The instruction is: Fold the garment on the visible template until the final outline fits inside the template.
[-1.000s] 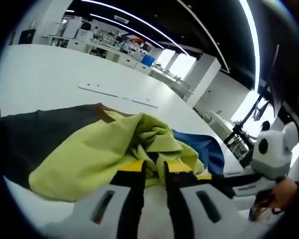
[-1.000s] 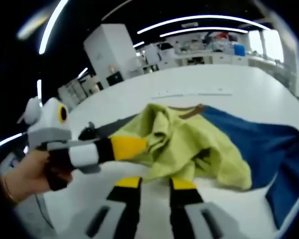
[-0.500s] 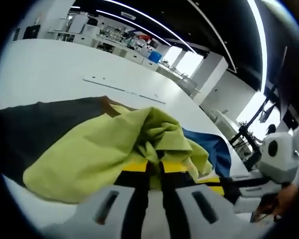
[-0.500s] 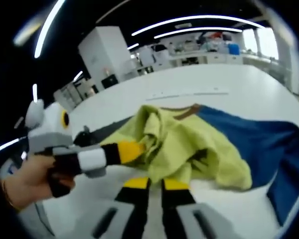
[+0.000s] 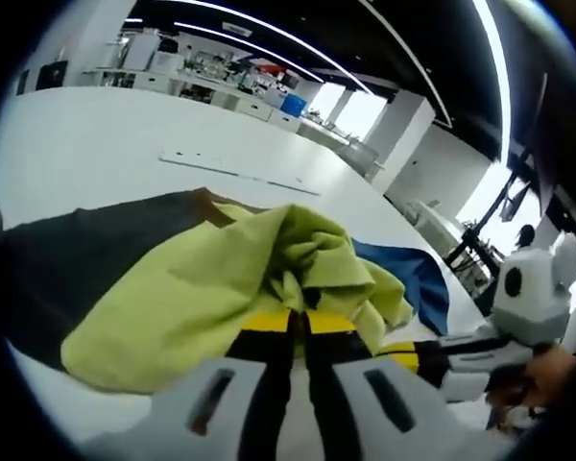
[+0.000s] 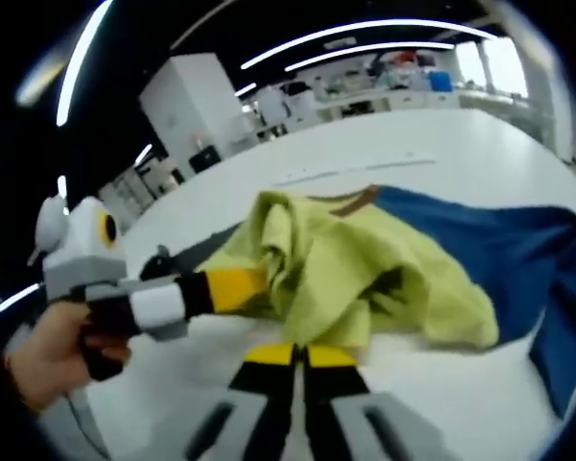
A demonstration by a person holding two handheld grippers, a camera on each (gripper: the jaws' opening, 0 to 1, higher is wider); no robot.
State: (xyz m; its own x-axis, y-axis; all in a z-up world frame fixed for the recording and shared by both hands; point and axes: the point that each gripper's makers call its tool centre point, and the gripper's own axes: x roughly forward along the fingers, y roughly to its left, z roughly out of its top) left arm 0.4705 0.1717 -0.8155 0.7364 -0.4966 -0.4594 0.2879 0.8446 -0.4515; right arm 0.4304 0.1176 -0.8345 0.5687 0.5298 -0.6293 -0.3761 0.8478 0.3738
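Since the earlier pictures both pairs of jaws have come together, and now almost no gap stays between the yellow tips in each view. In the left gripper view, the left gripper (image 5: 299, 322) stands at the near edge of the yellow-green garment (image 5: 211, 288), with its jaws pressed together and a fold of the cloth pinched between the tips; the bunched cloth rises just beyond them. To the right in the same view the right gripper (image 5: 403, 353) comes in sideways, a hand (image 5: 547, 370) holding it, and its yellow tips touch the same near edge. In the right gripper view, the right gripper (image 6: 300, 355) also has its jaws pressed tight on the near hem of the garment (image 6: 365, 274), and the left gripper (image 6: 238, 286) enters from the left with its tips in the cloth, held by a hand (image 6: 48, 355). The garment lies crumpled on the white table (image 6: 442, 384), over a dark grey panel (image 5: 77, 254) and a blue panel (image 6: 480, 240). Farther away on the table there lies a thin pale strip (image 5: 240, 173).
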